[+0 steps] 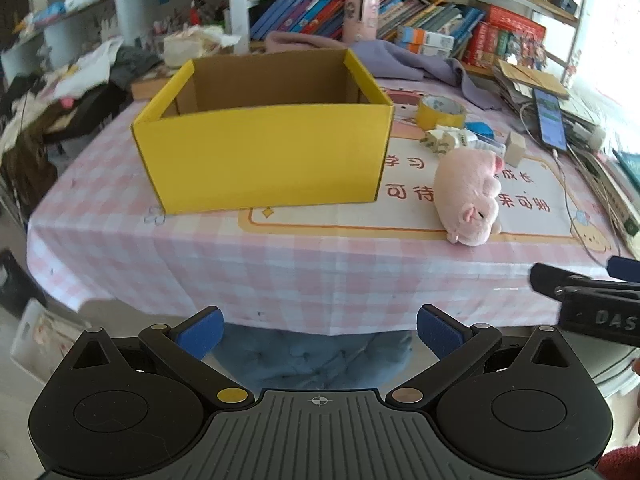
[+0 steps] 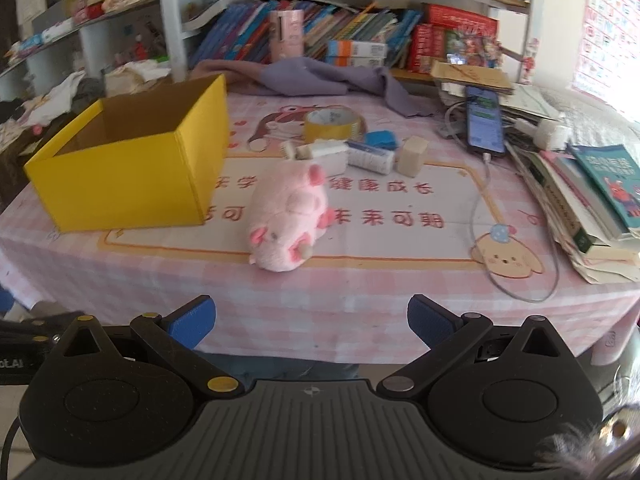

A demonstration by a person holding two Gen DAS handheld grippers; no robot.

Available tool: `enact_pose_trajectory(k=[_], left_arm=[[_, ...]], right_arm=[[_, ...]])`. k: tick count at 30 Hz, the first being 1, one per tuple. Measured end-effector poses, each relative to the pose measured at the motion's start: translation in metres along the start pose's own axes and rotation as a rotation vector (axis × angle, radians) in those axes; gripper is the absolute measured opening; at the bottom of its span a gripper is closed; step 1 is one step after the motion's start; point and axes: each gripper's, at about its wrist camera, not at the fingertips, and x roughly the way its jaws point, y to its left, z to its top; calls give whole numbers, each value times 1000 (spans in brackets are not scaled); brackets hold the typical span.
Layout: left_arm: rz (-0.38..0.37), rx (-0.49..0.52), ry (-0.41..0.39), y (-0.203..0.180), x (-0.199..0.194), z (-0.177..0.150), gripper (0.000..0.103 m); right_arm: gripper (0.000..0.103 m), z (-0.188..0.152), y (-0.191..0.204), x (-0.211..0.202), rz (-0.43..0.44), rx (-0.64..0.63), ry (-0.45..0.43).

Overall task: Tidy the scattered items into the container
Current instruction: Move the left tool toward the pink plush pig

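We see a table under a pink checked cloth, its far edge against white shelves crammed with leaning books. We see a purple cloth heaped at that far edge. Daylight pours in from the right, where a poster covers the wall.

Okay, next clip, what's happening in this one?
A person holds a pair of tongs in each hand at the near edge of a table, both open and empty: left tongs, right tongs. Nothing is tidied yet as far as can be seen. The yellow box looks empty, though its floor is hidden. To its right lie a pink plush toy, a tape roll, a small block and other bits.
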Motion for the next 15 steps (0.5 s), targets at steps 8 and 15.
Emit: enact_pose_trajectory(k=[8, 15], left_arm=[[-8, 62, -37, -16, -5, 1, 103], [-23, 156, -124, -22, -17, 12, 103]], right_arm=[[103, 1, -2, -4, -26, -7, -9], [103, 9, 12, -14, 5, -101, -51]])
